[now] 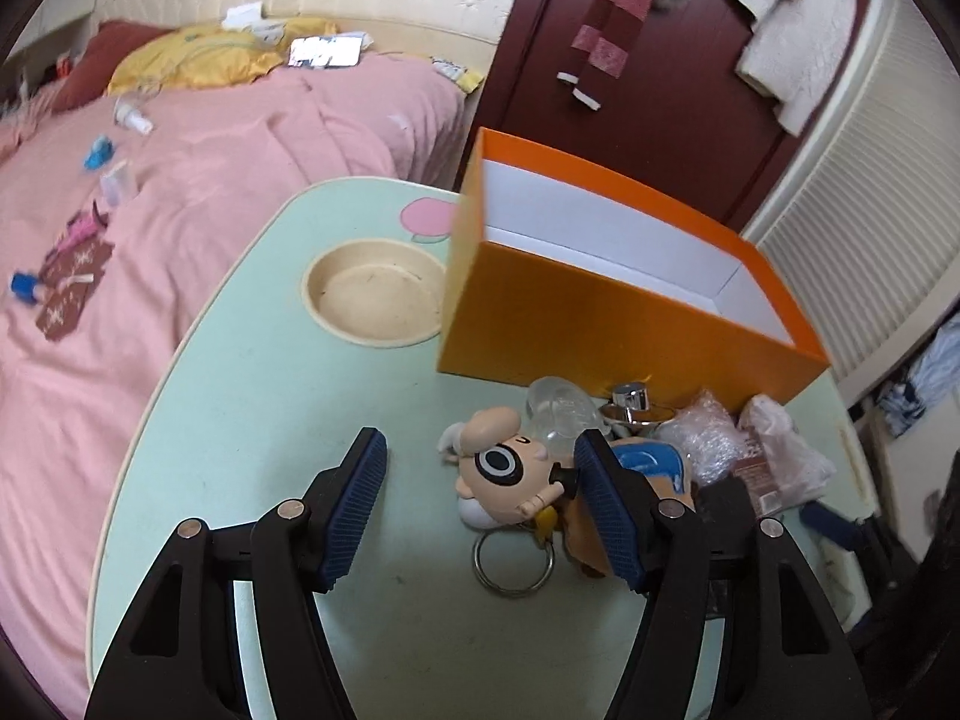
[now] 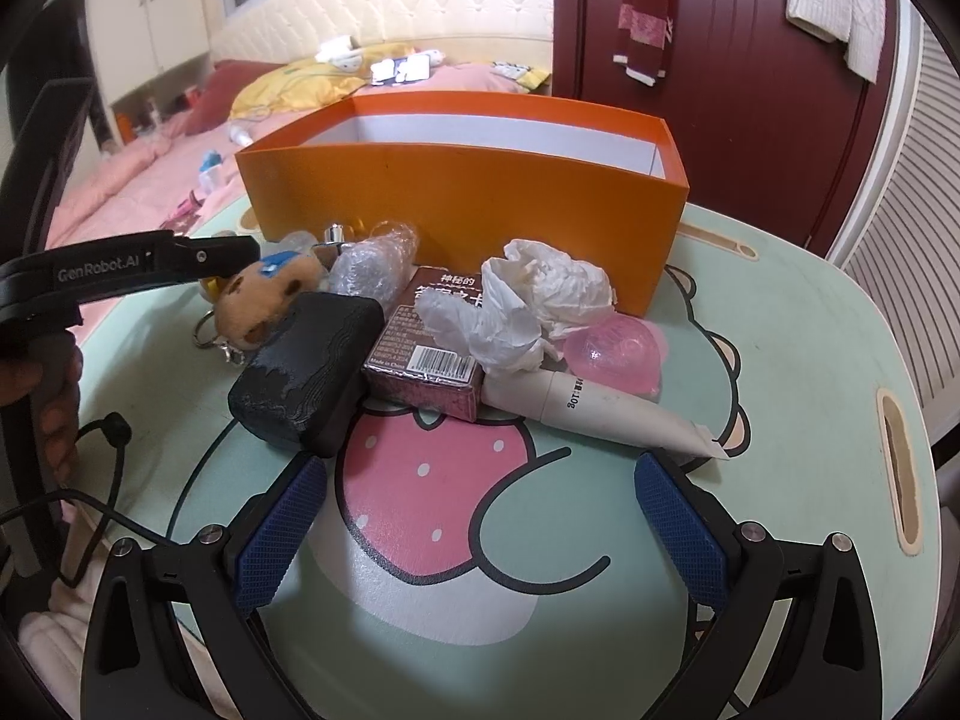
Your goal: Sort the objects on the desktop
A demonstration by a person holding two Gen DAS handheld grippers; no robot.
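One toy (image 1: 510,480), a cartoon figure on a keyring (image 1: 513,564), lies on the worktop (image 1: 252,408) just in front of the orange box (image 1: 600,324), at the left end of the clutter. The left claw (image 1: 480,504) stands released around it, jaws apart, one pad (image 1: 600,498) near the toy's body and nothing pinched. It looks like hard, light plastic, smooth and rounded, so likely to slip; the broad head seems the surest place to clamp, the ring dangling free. The right claw (image 2: 480,540) hangs released over bare worktop, short of the tube (image 2: 600,408).
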